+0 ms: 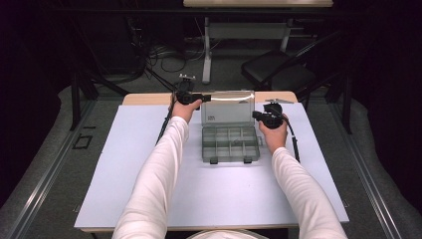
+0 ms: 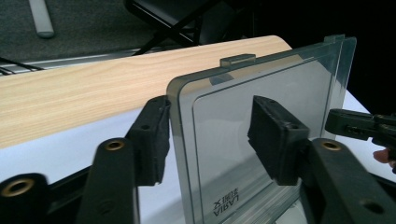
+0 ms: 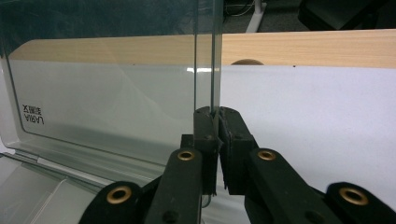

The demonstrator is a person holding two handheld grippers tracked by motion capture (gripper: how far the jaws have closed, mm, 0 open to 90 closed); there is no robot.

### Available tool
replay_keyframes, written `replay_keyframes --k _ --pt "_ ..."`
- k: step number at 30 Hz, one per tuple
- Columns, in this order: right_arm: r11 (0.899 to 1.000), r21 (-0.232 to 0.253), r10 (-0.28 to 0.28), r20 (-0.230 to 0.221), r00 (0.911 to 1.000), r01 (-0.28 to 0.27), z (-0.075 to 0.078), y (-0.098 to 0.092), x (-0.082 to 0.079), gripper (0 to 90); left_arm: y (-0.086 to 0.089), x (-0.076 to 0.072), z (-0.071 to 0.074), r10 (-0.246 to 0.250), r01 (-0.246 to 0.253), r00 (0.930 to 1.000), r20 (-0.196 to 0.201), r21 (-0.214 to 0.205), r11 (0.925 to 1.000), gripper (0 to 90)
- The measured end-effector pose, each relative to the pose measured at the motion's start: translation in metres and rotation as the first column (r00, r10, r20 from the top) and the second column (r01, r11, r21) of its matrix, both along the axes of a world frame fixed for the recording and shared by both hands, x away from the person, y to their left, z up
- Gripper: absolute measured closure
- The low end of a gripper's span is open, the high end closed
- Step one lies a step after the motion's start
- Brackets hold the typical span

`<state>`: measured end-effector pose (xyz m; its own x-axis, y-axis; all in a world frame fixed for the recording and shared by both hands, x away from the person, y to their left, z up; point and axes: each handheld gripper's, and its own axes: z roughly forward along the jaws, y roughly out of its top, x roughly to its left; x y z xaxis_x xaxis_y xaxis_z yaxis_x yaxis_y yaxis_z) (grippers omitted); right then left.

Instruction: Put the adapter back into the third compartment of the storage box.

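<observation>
At the far middle of the table, our right gripper has its fingers clamped on the upright clear lid of the compartment box; our left gripper straddles the lid's other edge, fingers apart. Light, stiff, slippery plastic, we judge: best held at the edges.

White table cover lies flat over a wood-grain tabletop, whose far edge is exposed. Beyond, on grey carpet: a black chair, a white desk frame, and loose cables.
</observation>
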<state>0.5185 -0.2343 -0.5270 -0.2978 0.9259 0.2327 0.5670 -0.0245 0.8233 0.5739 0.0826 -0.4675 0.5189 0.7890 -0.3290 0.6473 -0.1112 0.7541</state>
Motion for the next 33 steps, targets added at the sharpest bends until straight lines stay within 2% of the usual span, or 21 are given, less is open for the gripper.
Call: replay_keyframes --k 8,13,19,22,27,31,33 --pt "1.0 0.001 0.006 0.003 1.0 -0.006 0.0 0.0 0.0 86.3 0.002 -0.001 0.001 0.0 0.0 1.0 0.009 0.023 0.9997 58.3" --pt "1.0 0.001 0.008 0.006 0.9999 -0.009 0.0 -0.001 0.0 86.3 0.006 -0.002 0.003 -0.005 0.004 0.9998 0.018 0.035 0.9994 69.1" --pt "1.0 -0.007 0.01 0.009 0.9999 -0.01 0.0 0.0 0.0 86.3 0.01 -0.004 0.002 -0.004 0.003 0.9996 0.028 0.032 0.9995 77.9" --pt "1.0 -0.005 0.011 0.013 0.9999 -0.01 0.0 0.0 0.0 86.4 0.011 -0.004 0.003 -0.009 0.007 0.999 0.043 0.043 0.999 82.2" --pt "1.0 0.001 0.009 0.012 0.9999 -0.009 0.0 0.0 -0.001 86.3 0.011 -0.006 0.002 -0.011 0.008 0.9984 0.055 0.05 0.9987 83.0" --pt "1.0 -0.008 0.016 0.022 0.9996 -0.016 0.0 0.0 -0.001 86.1 0.014 -0.007 -0.003 -0.006 0.004 0.9971 0.075 0.02 0.9998 83.4" --pt "1.0 -0.011 0.016 0.022 0.9996 -0.016 0.0 0.0 -0.001 86.1 0.015 -0.008 -0.003 -0.017 0.015 0.9967 0.079 0.026 0.9996 83.4"
